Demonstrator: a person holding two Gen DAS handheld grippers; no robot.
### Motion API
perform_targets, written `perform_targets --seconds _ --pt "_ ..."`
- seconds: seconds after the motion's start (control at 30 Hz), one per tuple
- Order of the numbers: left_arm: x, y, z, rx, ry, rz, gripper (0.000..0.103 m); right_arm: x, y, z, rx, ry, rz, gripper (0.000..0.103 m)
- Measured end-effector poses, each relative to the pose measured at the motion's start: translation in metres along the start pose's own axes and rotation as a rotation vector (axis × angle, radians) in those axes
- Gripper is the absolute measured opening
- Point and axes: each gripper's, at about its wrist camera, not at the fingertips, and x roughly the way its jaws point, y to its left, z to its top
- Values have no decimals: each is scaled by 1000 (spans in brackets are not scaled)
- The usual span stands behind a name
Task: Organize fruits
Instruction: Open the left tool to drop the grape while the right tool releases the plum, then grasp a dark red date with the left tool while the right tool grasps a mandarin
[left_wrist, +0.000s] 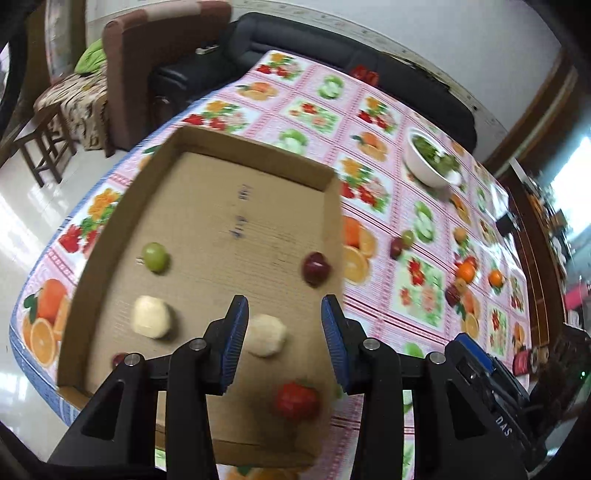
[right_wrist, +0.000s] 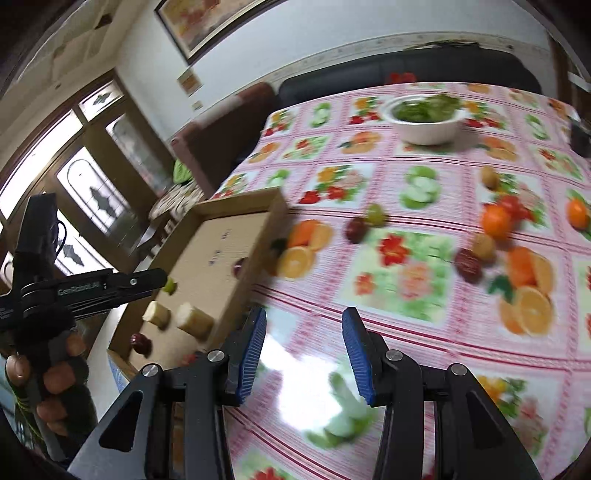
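Observation:
My left gripper hangs open over a shallow cardboard box. A pale round fruit lies on the box floor below the gap, and the pads do not touch it. Also in the box are a second pale fruit, a green one, a dark red one and a red one. My right gripper is open over bare tablecloth to the right of the box, with nothing between its fingers. Loose on the cloth are a green fruit, a dark red fruit and an orange.
A white bowl of greens stands at the far side of the table. More small fruits lie scattered at the right. A hand holds the left gripper's handle at the left. A dark sofa borders the table's far edge.

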Motion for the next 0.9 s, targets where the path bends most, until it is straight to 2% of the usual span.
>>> perform_targets --seconds 0.43,0.9 --pt "13 -80 -25 143 54 -62 39 -47 -71 -16 128 -65 -95 46" --pt "37 -105 -27 173 98 -59 39 -47 -97 -20 166 -63 -117 46"
